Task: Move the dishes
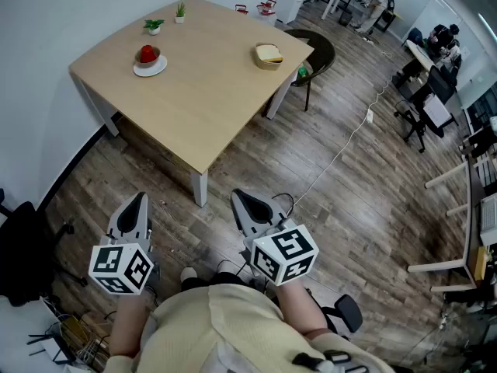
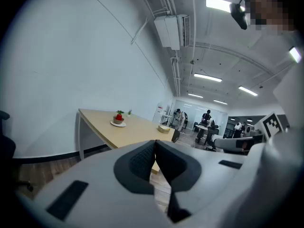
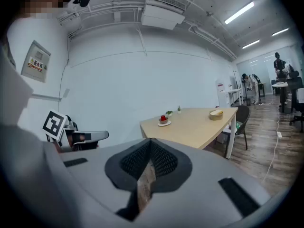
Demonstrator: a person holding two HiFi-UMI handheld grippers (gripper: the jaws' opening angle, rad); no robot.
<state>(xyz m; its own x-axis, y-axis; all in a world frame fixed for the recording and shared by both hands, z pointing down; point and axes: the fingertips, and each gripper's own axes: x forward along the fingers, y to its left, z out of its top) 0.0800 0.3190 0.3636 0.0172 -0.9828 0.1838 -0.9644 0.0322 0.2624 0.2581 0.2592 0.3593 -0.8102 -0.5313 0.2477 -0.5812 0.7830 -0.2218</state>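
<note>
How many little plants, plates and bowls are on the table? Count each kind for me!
Potted plants: 2
Plates: 1
Bowls: 2
Total: 5

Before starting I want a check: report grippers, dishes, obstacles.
Left gripper and right gripper shut, empty. Round white plate and tan bowl untouched on light wooden table, ahead. No obstacle between.

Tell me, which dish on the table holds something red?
The small bowl on the white plate, beside the little plants; the tan bowl holds something yellow.
</note>
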